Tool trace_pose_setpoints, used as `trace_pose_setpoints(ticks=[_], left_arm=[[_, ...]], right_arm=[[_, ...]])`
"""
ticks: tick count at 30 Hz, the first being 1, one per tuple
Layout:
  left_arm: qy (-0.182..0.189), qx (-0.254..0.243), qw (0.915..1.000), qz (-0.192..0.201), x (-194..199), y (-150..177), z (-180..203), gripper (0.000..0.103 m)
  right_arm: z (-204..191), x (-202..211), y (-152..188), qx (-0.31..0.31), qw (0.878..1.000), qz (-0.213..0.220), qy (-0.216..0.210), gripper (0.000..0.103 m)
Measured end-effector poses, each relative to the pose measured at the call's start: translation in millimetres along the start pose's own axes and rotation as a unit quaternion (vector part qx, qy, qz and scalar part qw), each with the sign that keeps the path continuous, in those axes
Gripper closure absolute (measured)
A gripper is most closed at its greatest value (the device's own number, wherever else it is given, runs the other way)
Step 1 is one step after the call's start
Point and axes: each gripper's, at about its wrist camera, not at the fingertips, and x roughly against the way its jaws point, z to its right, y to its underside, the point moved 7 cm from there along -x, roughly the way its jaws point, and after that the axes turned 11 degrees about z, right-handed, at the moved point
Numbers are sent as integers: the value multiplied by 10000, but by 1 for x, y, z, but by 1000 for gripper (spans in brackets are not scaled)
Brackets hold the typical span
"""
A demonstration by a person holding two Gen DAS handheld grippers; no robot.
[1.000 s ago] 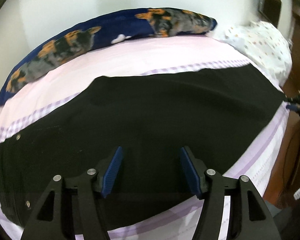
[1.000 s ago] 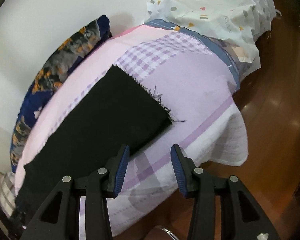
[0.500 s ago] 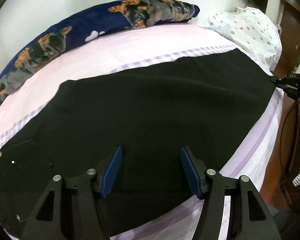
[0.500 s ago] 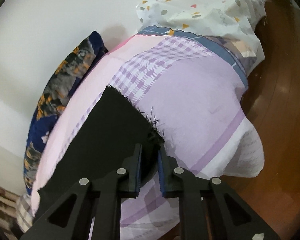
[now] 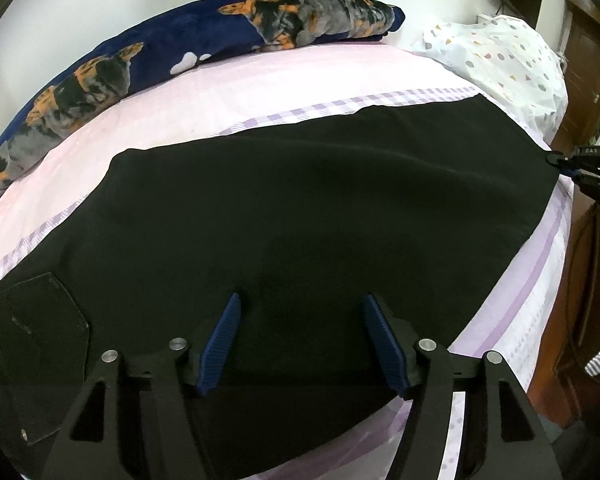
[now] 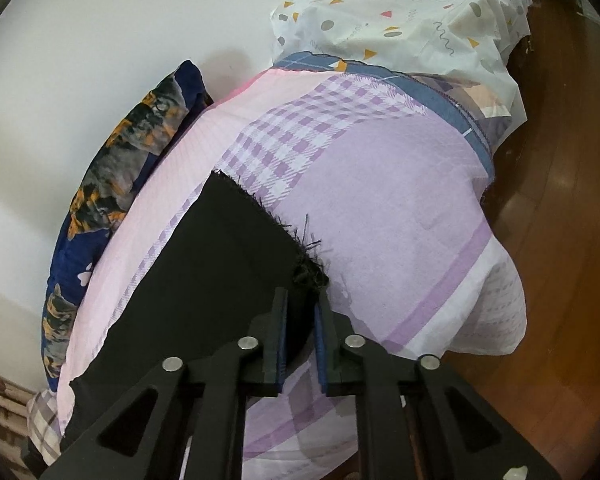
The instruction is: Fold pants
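Note:
Black pants (image 5: 300,208) lie flat across the pink and lilac bed sheet (image 5: 260,84), waist and back pocket at the left, leg hems at the right. My left gripper (image 5: 302,320) is open and empty, hovering over the near edge of the pants' middle. My right gripper (image 6: 300,304) is shut on the near corner of the frayed leg hem (image 6: 308,270). It also shows in the left wrist view (image 5: 568,166) at the hem's right end. The pants in the right wrist view (image 6: 204,272) stretch away to the lower left.
A long navy dog-print pillow (image 5: 188,48) lies along the wall behind the pants. A white dotted cover (image 6: 400,12) is heaped at the bed's far end. Brown wooden floor (image 6: 560,208) lies beside the bed edge.
My right gripper closed on the hem corner over the last second and has stayed shut on it. My left gripper moved a little over the pants, still open.

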Motion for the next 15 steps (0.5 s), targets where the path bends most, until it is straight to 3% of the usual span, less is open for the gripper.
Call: trace_pose_setpoints(ticks=[6, 15], left_arm=[[-30, 137, 9999, 14, 1, -1, -6, 36], [-7, 950, 9953, 187, 18, -6, -37, 36]], right_arm=[[-9, 1, -3, 57, 10000, -37, 9, 95], [-75, 6, 0, 130, 9970, -281, -714, 95]])
